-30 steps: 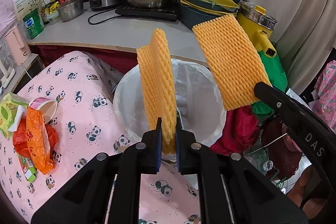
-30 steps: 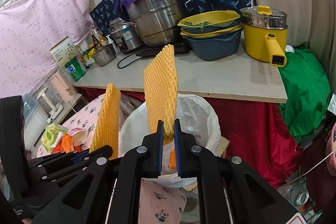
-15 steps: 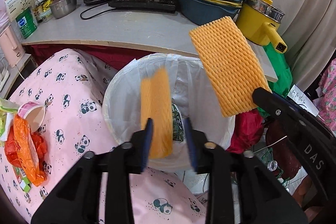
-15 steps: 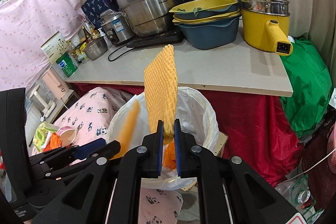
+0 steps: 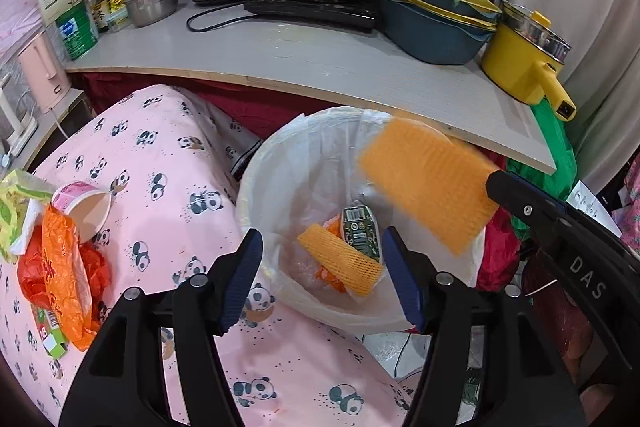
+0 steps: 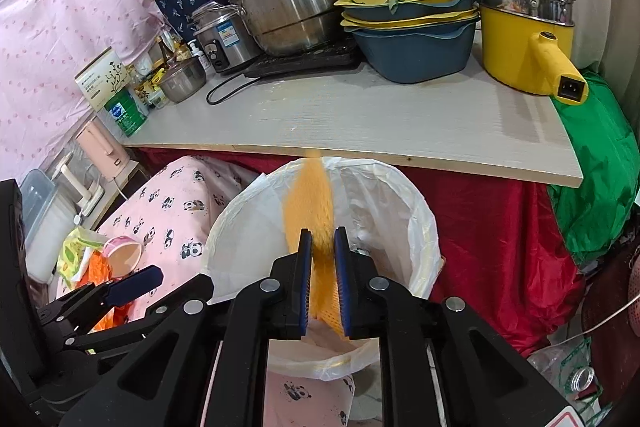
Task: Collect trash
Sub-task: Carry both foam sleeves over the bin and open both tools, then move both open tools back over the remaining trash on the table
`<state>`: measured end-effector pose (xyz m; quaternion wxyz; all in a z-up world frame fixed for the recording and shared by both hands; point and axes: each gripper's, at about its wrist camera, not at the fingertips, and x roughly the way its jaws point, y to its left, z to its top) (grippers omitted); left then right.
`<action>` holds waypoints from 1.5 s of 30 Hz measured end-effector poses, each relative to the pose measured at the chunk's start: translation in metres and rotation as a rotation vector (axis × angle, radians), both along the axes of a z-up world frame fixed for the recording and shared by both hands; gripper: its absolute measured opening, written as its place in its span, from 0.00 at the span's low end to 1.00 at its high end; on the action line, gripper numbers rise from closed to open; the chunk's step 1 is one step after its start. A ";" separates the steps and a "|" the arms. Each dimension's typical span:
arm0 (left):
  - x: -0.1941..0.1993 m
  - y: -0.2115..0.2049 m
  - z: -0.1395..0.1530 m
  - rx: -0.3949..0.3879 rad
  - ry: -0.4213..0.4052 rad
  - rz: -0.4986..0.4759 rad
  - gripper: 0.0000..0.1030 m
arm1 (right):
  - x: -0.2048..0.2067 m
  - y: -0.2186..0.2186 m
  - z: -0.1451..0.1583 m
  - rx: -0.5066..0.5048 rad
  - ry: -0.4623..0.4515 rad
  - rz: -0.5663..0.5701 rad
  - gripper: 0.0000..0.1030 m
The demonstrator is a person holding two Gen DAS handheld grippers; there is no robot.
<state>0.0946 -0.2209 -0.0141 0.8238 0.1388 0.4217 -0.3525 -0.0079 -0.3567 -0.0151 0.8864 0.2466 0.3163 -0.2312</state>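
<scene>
Your right tool (image 6: 323, 279) hangs over the bin (image 6: 404, 211), its jaws just eased apart, the blurred orange foam net (image 6: 310, 203) between them, standing up above the bin's mouth. Left of the bin, your left tool (image 6: 134, 281) is spread wide above the panda cloth (image 6: 168, 195). Behind the bin, the surface (image 6: 360, 119) carries a steel pot (image 6: 288, 7), stacked basins (image 6: 412, 31) and a yellow pot (image 6: 524, 39).

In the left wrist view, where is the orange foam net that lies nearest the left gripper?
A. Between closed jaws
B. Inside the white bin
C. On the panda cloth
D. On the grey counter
B: the orange foam net lies inside the white bin, beside a green carton.
</scene>
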 end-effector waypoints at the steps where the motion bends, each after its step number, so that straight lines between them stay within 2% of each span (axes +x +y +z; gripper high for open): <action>1: 0.002 0.002 0.000 -0.001 0.000 0.007 0.58 | 0.001 0.001 0.000 -0.001 -0.001 0.002 0.17; 13: 0.012 0.030 0.007 -0.029 0.009 0.073 0.62 | 0.004 0.021 0.023 -0.041 -0.036 0.015 0.39; 20: 0.016 0.059 0.013 -0.053 0.016 0.126 0.63 | 0.006 0.041 0.036 -0.053 -0.053 0.048 0.40; 26: 0.023 0.093 0.019 -0.068 0.016 0.191 0.63 | 0.015 0.066 0.046 -0.070 -0.063 0.094 0.41; 36: 0.032 0.161 0.029 -0.083 -0.010 0.304 0.63 | 0.033 0.117 0.061 -0.095 -0.084 0.172 0.55; 45: 0.048 0.232 0.026 -0.094 0.004 0.450 0.66 | 0.057 0.174 0.064 -0.116 -0.070 0.289 0.62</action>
